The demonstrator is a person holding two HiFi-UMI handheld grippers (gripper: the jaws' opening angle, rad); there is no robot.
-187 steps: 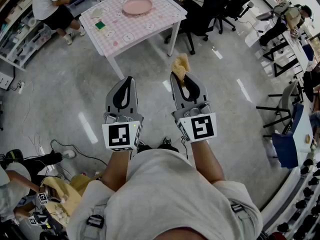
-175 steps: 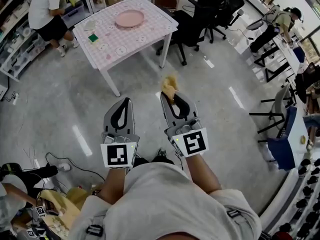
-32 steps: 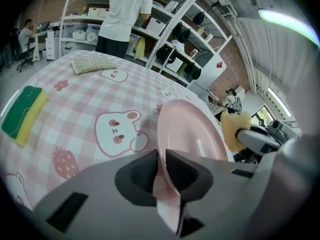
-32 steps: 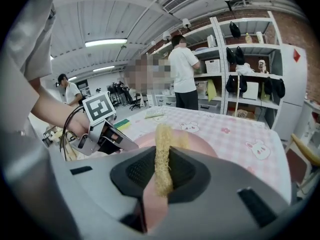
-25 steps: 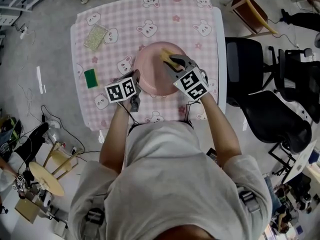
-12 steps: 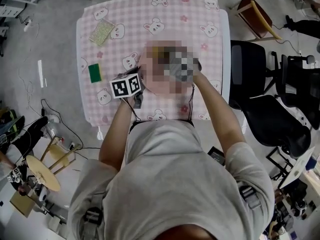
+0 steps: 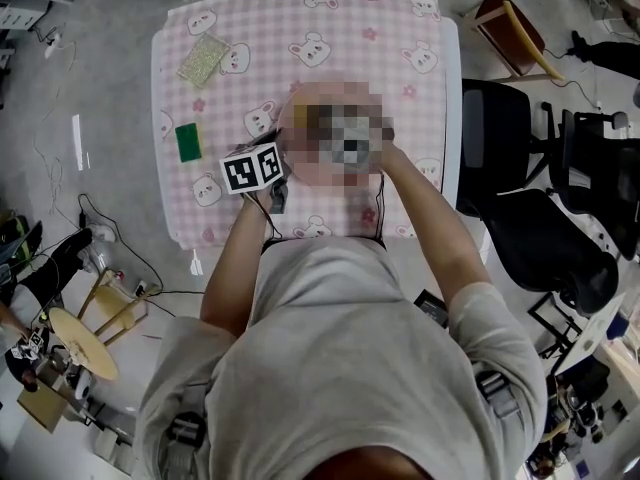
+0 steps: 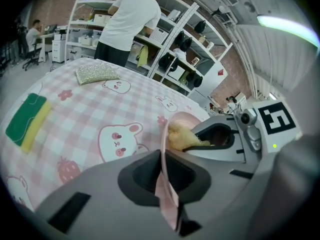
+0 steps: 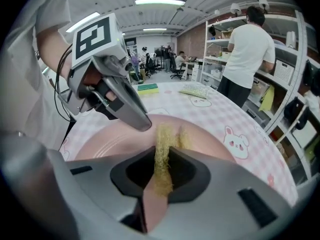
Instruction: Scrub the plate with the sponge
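The pink plate [image 9: 100,143] lies on the pink checked table [image 7: 320,28]. My left gripper [image 8: 162,160] is shut on the plate's near left rim, which runs edge-on between its jaws. In my right gripper [image 9: 162,160], shut, is a yellow sponge [image 9: 163,134] pressed on the plate's inner face. The left gripper view shows that sponge [image 8: 181,136] at the right gripper's tip, against the plate [image 8: 184,119]. In the head view a mosaic patch hides most of the plate and the right gripper; the left gripper's marker cube [image 7: 252,168] shows beside it.
A green and yellow sponge [image 7: 186,143] and a glittery cloth pad [image 7: 204,60] lie on the table's left part. A person [image 8: 130,19] stands at shelves beyond the table. Black office chairs [image 7: 540,218] stand to the right, a wooden chair [image 7: 510,28] at the far right.
Seconds ago I was crossing the floor with the sponge held up. Now I stand at the table, left gripper on the plate's rim. Over the last second the sponge has stayed on the plate.
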